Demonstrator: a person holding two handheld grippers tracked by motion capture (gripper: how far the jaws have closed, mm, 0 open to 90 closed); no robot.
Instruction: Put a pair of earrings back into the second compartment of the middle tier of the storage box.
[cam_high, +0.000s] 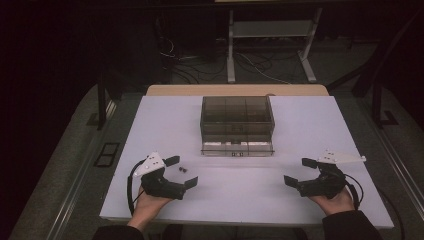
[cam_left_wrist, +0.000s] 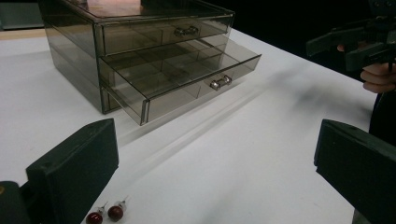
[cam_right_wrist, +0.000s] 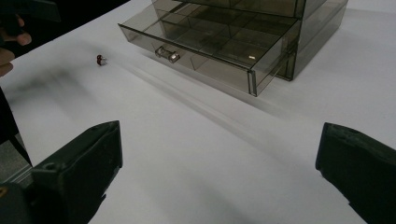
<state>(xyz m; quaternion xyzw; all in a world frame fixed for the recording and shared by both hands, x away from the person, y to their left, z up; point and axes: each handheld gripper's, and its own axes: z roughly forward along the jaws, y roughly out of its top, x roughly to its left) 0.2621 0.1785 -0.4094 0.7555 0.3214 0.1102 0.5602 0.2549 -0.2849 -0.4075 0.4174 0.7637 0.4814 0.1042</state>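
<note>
Dark floor with trailing cables and a metal stand surrounded the white table (cam_high: 165, 125), which carried everything in play. Toward the table's far edge, midway along it, stood a smoky transparent drawer box (cam_high: 237, 114); its lower drawer (cam_left_wrist: 187, 74) was pulled out toward the near edge, showing divided compartments and a small metal handle, while the drawer above it sat shut.

Near the table's near left corner the left gripper (cam_high: 182, 171), held in a hand (cam_high: 148, 203), rested on the surface with its jaws spread wide and nothing between the pads. Two small red earrings (cam_high: 183, 170) lay on the bare tabletop just ahead of it, side by side and almost touching each other, within the gap of the jaws but touched by neither pad; in the left gripper view they sat just beside the left jaw. They were well apart from the open drawer.

Near the near right corner the right gripper (cam_high: 299, 172), in the other hand (cam_high: 334, 202), likewise stood with jaws released and empty, pointing across the table toward the box.
</note>
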